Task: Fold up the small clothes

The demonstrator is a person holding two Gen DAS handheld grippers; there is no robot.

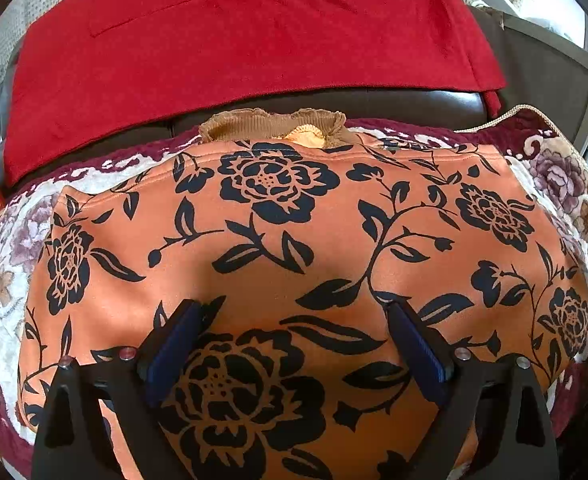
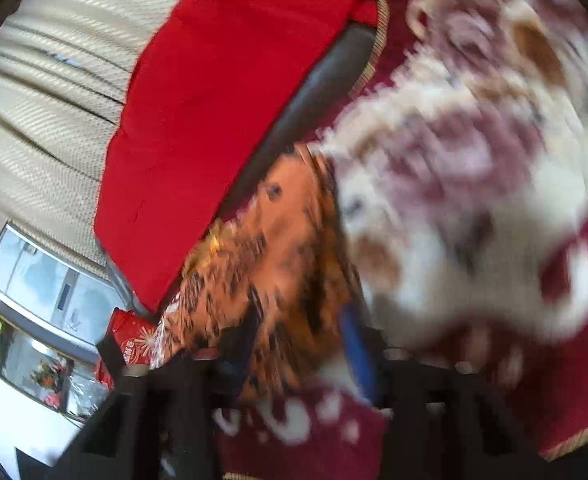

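Your orange floral garment (image 1: 294, 248) lies spread flat on the floral blanket (image 1: 566, 176) that covers the sofa seat, its tan ribbed collar (image 1: 270, 124) at the far edge, toward the red cloth (image 1: 234, 40) draped over the backrest. Your left gripper (image 1: 294, 312) hovers over the near half with its fingers (image 1: 174, 344) wide apart, gripping nothing. The right-wrist view is badly smeared: your right gripper (image 2: 298, 328) sits at the garment's edge where orange meets blanket, but whether its fingers are clamping anything I cannot tell.

The fabric looks soft, light and limp, so it will likely sag and crease wherever it is unsupported. I would pinch it at a hem or corner, taking only the garment's layers and not the plush blanket beneath, which may snag.
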